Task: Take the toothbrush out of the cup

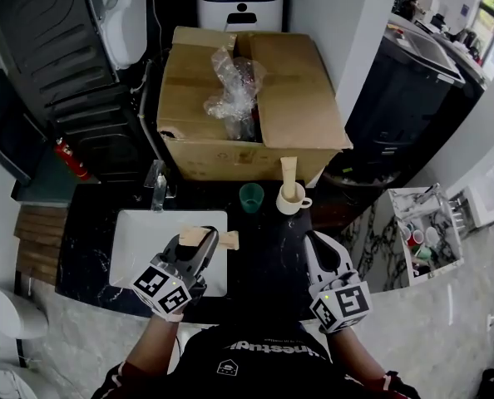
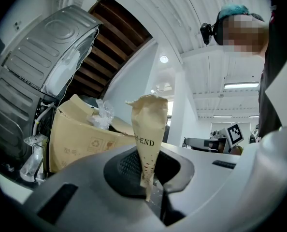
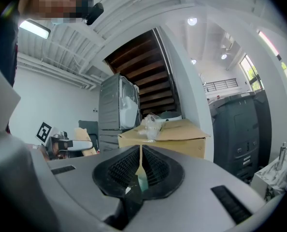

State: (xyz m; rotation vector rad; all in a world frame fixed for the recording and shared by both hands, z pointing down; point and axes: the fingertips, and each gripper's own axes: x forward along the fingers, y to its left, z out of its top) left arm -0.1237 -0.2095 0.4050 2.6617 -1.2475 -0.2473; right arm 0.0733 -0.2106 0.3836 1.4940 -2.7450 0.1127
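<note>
A white mug point(image 1: 294, 201) stands on the black counter with a tan paper-wrapped toothbrush point(image 1: 288, 175) upright in it. My left gripper point(image 1: 204, 241) hovers over the sink's right edge, shut on a second tan paper-wrapped toothbrush point(image 1: 223, 239). In the left gripper view that wrapper point(image 2: 147, 134) rises straight up from the closed left gripper point(image 2: 149, 180). My right gripper point(image 1: 315, 241) is shut and empty, just short of the mug. In the right gripper view the right gripper point(image 3: 139, 177) has its jaws pressed together with nothing between them.
A green cup point(image 1: 251, 196) sits left of the mug. The white sink point(image 1: 139, 231) with its tap point(image 1: 158, 188) lies at the left. A big open cardboard box point(image 1: 305, 98) with crumpled plastic stands behind the counter. A rack of small items point(image 1: 422, 231) sits at the right.
</note>
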